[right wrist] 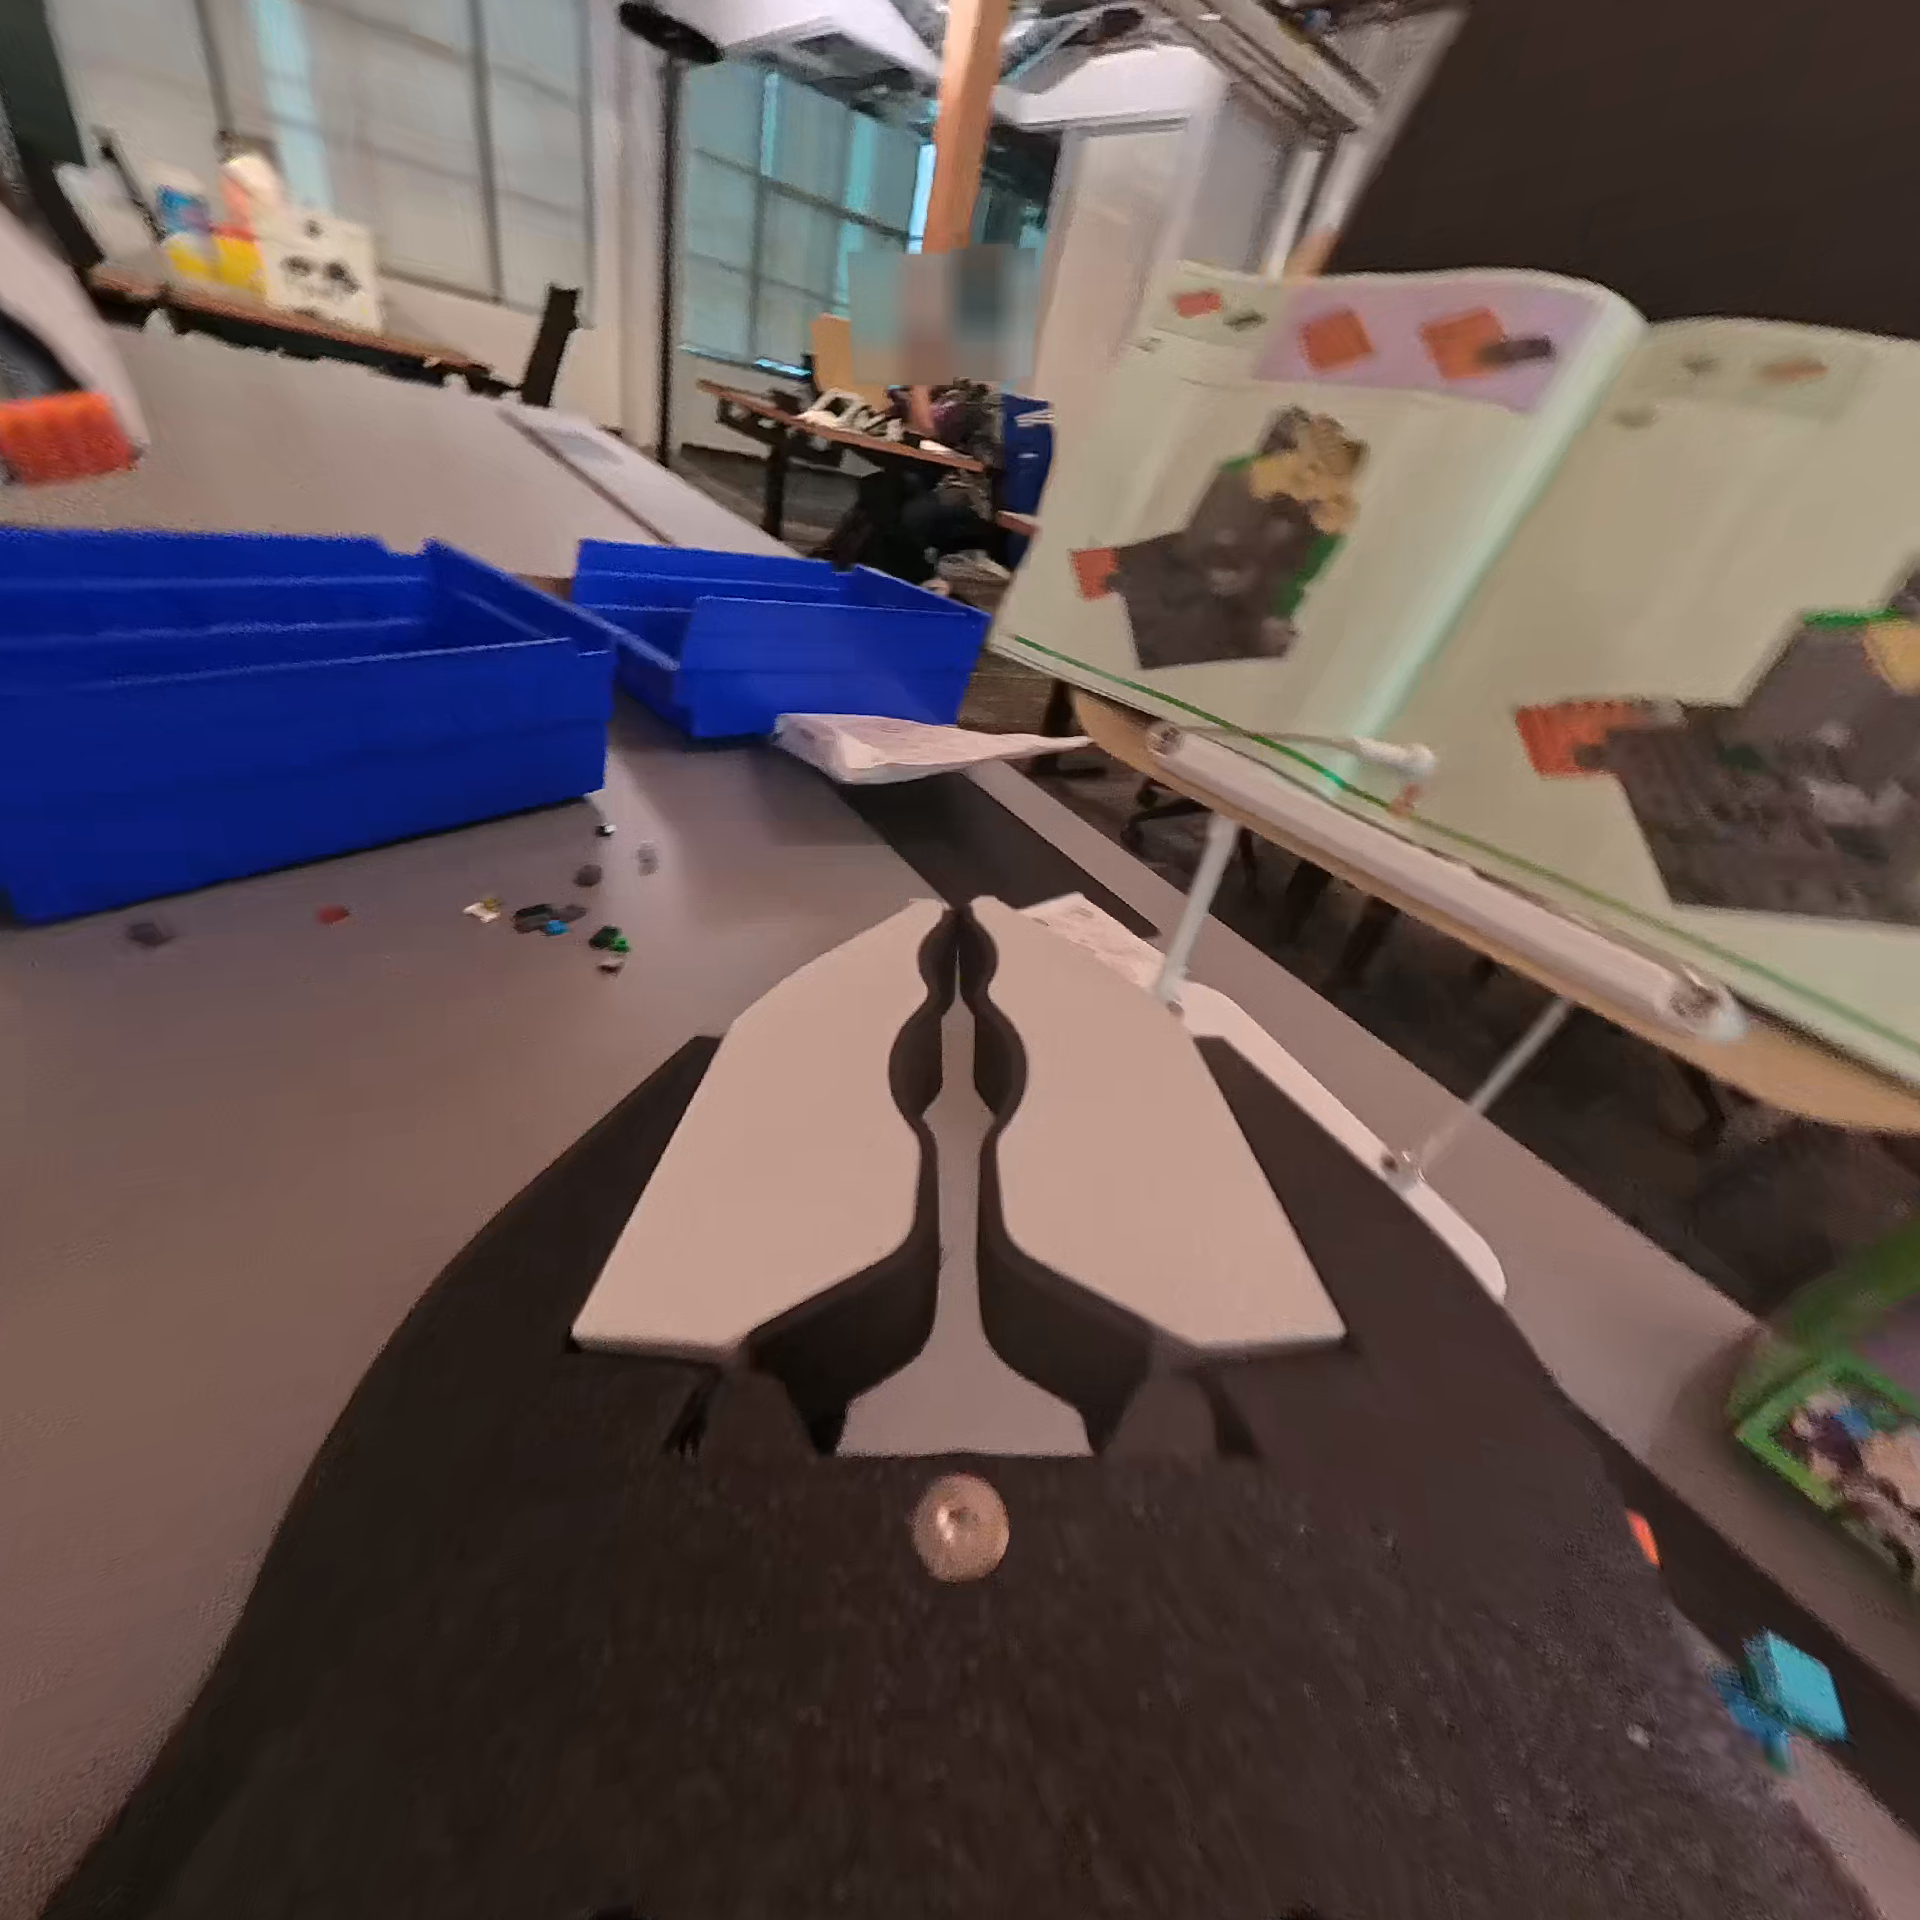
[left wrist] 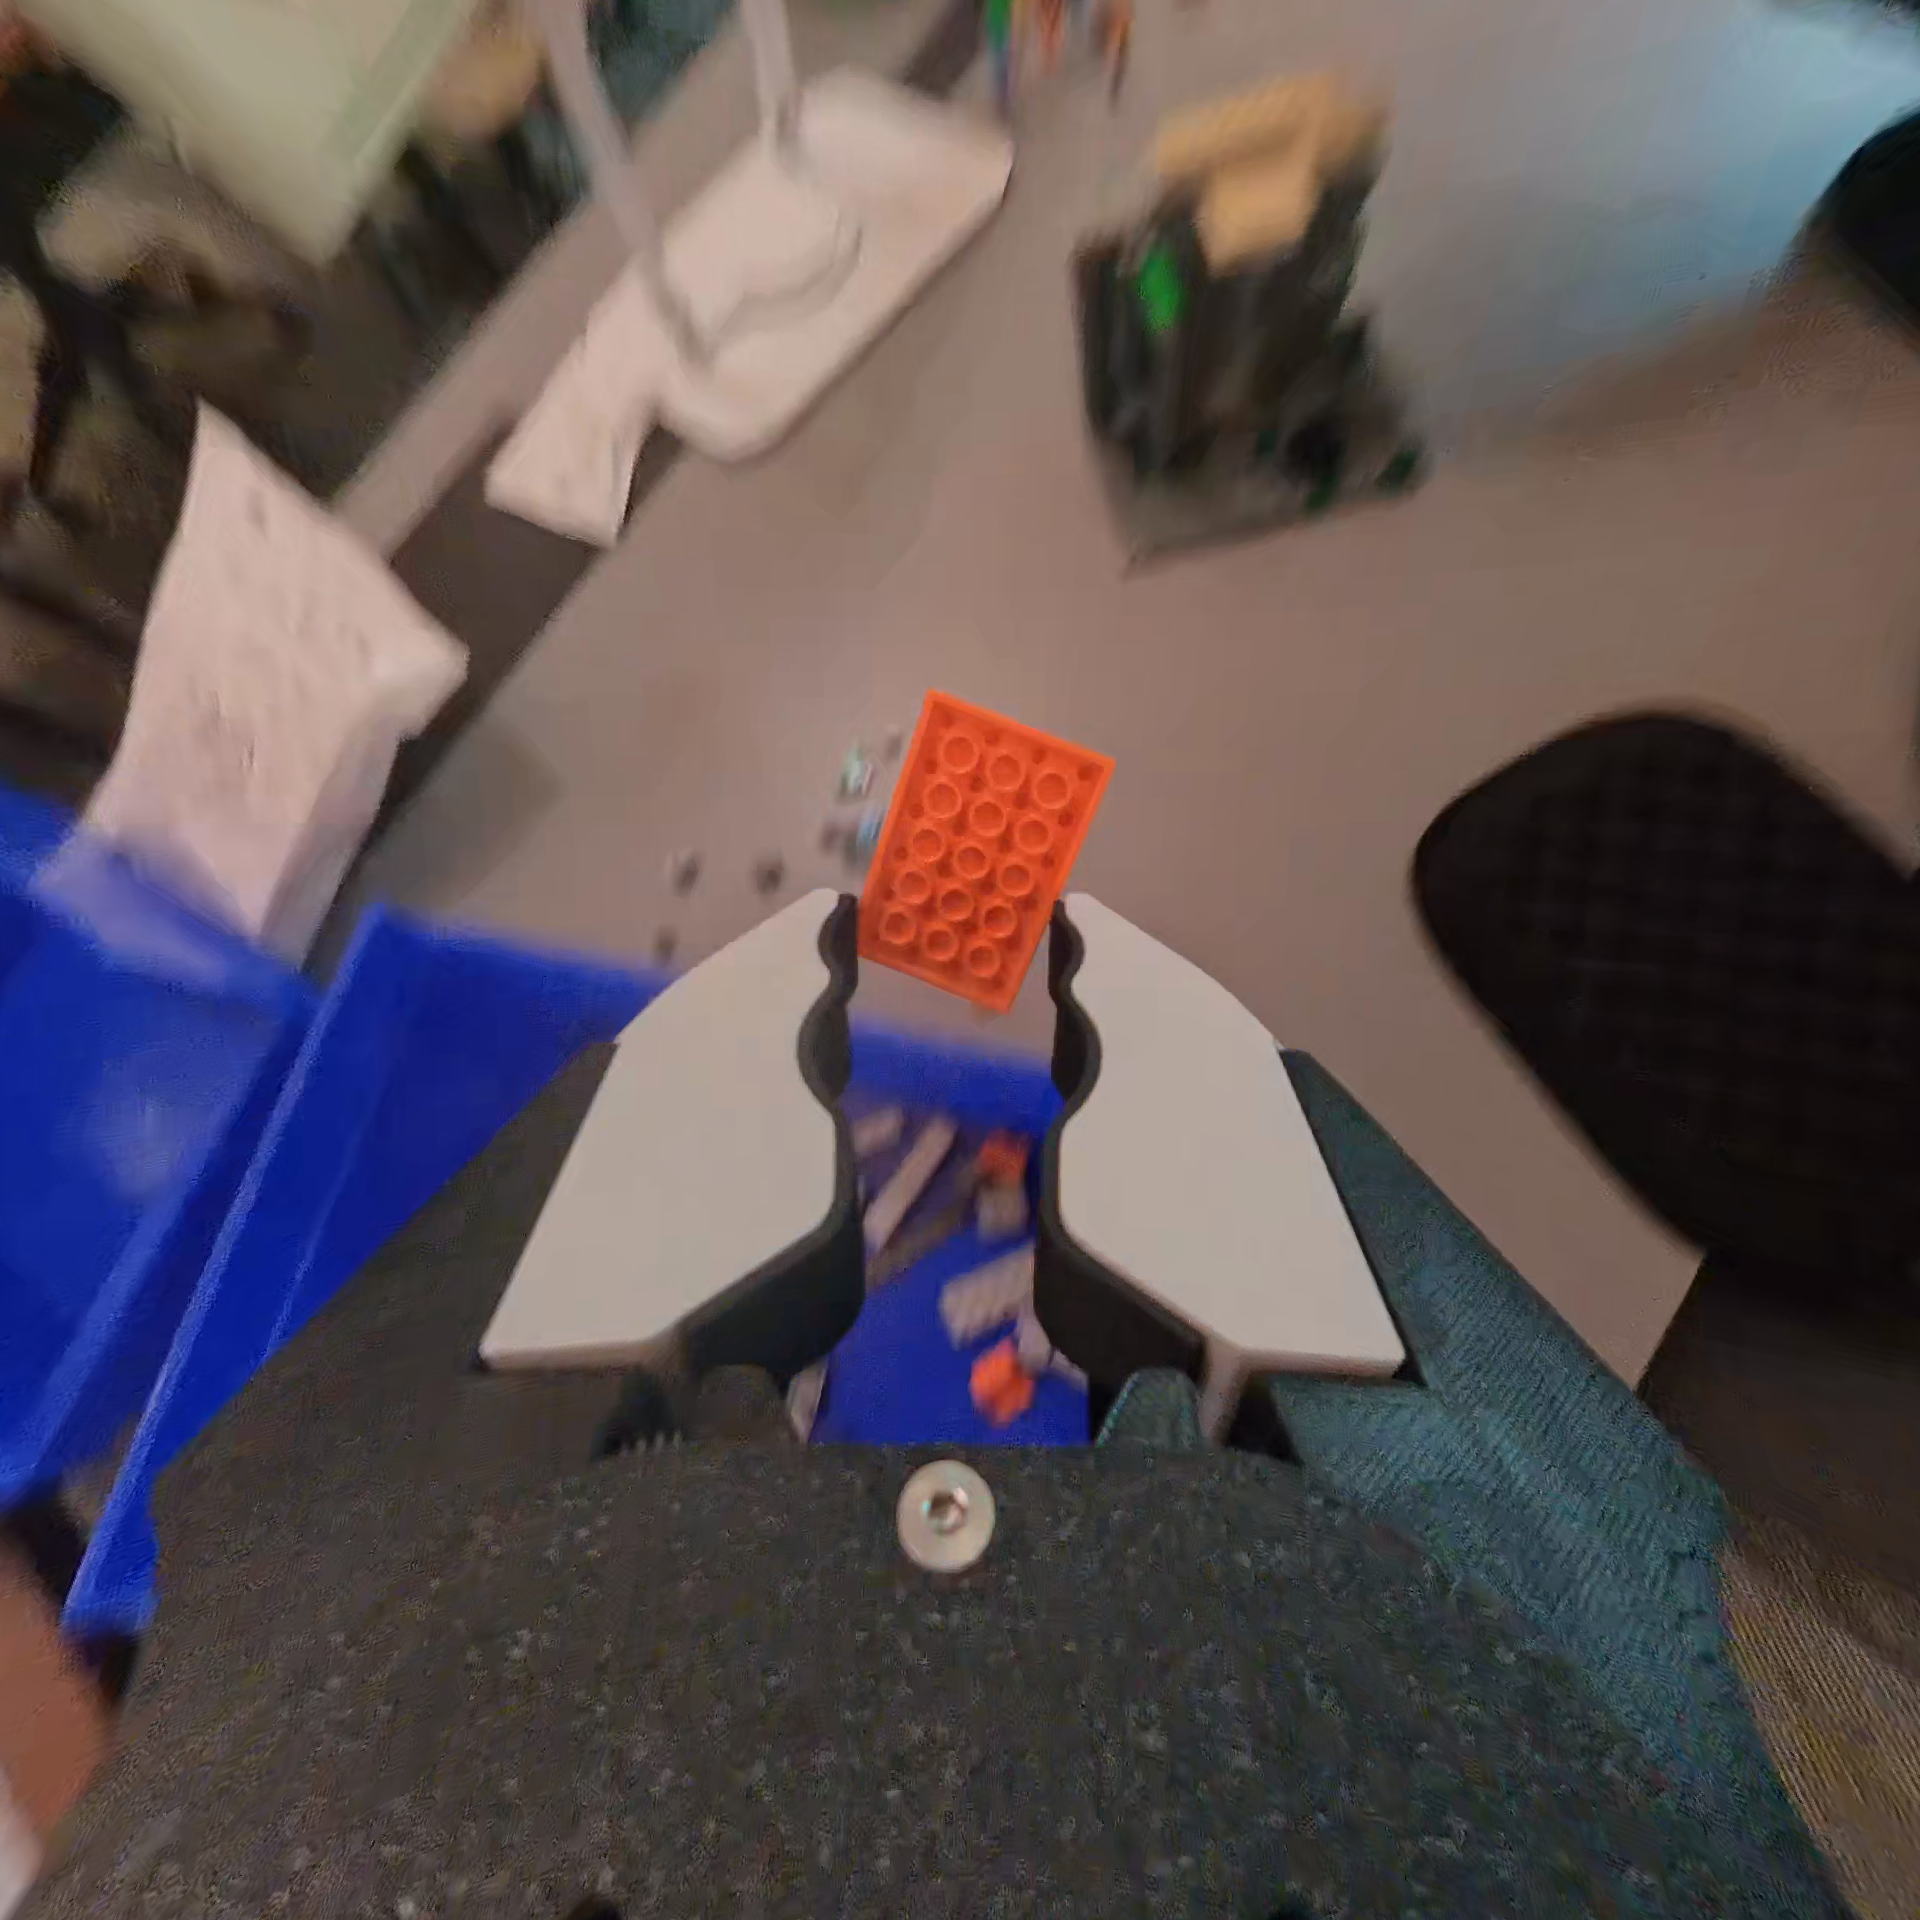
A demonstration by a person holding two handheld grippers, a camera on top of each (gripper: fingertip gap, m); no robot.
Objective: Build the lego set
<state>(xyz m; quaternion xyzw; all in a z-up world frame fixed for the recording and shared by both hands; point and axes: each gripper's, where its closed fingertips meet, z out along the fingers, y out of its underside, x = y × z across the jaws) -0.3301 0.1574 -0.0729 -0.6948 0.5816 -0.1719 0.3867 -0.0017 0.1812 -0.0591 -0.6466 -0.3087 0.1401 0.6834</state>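
Note:
My left gripper [left wrist: 954,914] is shut on an orange Lego plate [left wrist: 987,842], held by its lower edges above a blue bin [left wrist: 436,1049] with loose grey and orange pieces. The plate's studs face the camera. The dark partly built Lego model [left wrist: 1236,343] stands far ahead on the grey table, blurred. My right gripper [right wrist: 962,920] is shut and empty, low over the table. The orange plate shows at the far left of the right wrist view [right wrist: 62,436]. An open instruction booklet [right wrist: 1455,582] rests on a stand to the right.
Two blue bins [right wrist: 291,707] [right wrist: 790,644] sit on the table [right wrist: 312,1143], with small loose pieces [right wrist: 561,920] in front. White plastic bags [left wrist: 270,675] and the stand's white base [left wrist: 821,270] lie at the table's edge. A black chair [left wrist: 1683,987] stands at the right. A person sits at a far desk. Tip to tip, the grippers are about 35 cm apart.

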